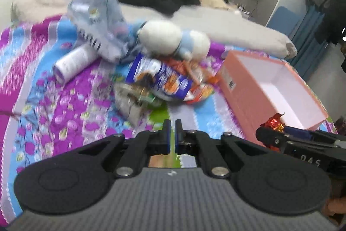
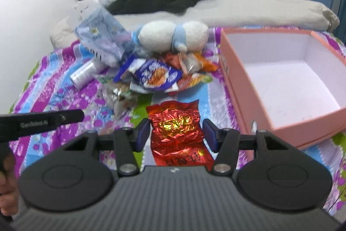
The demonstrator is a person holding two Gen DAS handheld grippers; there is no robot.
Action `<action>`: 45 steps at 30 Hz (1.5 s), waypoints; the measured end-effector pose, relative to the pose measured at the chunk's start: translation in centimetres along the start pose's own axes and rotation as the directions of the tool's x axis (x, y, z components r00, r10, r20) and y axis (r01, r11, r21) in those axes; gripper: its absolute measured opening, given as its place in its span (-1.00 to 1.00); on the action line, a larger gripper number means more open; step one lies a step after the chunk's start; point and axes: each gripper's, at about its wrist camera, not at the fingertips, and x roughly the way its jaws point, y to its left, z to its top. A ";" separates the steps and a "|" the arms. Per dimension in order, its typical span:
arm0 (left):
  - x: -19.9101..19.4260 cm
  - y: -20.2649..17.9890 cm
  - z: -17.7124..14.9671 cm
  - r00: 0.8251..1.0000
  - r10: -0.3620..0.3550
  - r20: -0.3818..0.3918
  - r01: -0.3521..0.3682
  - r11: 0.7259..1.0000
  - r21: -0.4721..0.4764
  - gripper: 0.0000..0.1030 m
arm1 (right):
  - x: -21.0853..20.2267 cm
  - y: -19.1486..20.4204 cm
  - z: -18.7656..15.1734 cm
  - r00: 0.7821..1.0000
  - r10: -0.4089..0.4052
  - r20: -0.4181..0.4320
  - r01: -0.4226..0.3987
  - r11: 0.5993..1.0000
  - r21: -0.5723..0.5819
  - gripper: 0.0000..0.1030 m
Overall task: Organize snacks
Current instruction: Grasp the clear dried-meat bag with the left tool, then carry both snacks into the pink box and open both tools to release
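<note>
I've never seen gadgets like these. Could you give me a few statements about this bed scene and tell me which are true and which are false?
1. The pink box is already full of snacks. False: its white inside is bare.
2. A red foil packet sits between the fingers of the right hand-held gripper. True.
3. The left hand-held gripper carries a blue snack bag. False: its fingers are nearly together with nothing between them.
4. A white and blue plush toy lies behind the pile of snack packets. True.
5. The snacks are piled on a wooden table. False: they lie on a flowered bedspread in purple and blue.
</note>
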 end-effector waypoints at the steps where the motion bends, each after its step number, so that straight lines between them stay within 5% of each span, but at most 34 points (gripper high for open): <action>1: -0.2 -0.6 0.4 1.000 0.003 0.011 -0.004 1.000 0.016 -0.92 | -0.1 -0.3 0.3 1.000 -0.001 0.006 0.001 1.000 0.004 0.10; 8: 1.2 -2.3 1.7 1.000 -0.019 -0.003 0.020 0.994 0.106 -0.92 | 0.0 -2.2 1.6 0.998 -0.047 0.032 0.046 0.998 0.038 0.10; 13: 3.5 0.6 0.1 0.995 -0.029 -0.097 0.034 0.998 0.059 -0.89 | 0.9 -3.4 2.1 0.997 -0.079 0.007 0.078 0.995 0.056 0.10; 15: 4.8 2.0 -1.2 0.989 -0.011 -0.145 0.015 0.999 0.030 -0.66 | 1.2 -3.9 1.9 0.996 -0.084 -0.004 0.084 0.995 0.055 0.10; 17: 5.9 3.1 -2.5 0.982 0.020 -0.186 -0.021 1.000 -0.003 0.34 | 1.5 -4.3 1.5 0.996 -0.087 -0.022 0.088 0.994 0.059 0.10; 19: 6.7 3.7 -3.9 0.977 0.056 -0.204 -0.057 0.998 0.001 0.74 | 1.8 -4.4 0.9 0.996 -0.082 -0.039 0.084 0.995 0.057 0.10; 29: 12.5 3.4 -7.5 0.942 0.212 -0.260 -0.165 0.968 0.191 0.98 | 2.0 -4.4 -1.5 0.994 -0.063 -0.088 0.069 0.995 0.071 0.10; 36: 13.3 4.1 -7.0 0.943 0.184 -0.277 -0.149 0.978 0.146 0.84 | 2.6 -4.2 -2.6 0.993 -0.060 -0.106 0.068 0.995 0.069 0.10; 43: 12.0 4.5 -6.0 0.944 0.180 -0.278 -0.149 0.980 0.129 -0.11 | 2.7 -4.1 -2.4 0.994 -0.047 -0.102 0.055 0.996 0.076 0.10; 45: 11.8 4.8 -5.9 0.944 0.171 -0.282 -0.147 0.984 0.104 -0.22 | 2.6 -4.0 -2.1 0.995 -0.044 -0.092 0.050 0.996 0.067 0.10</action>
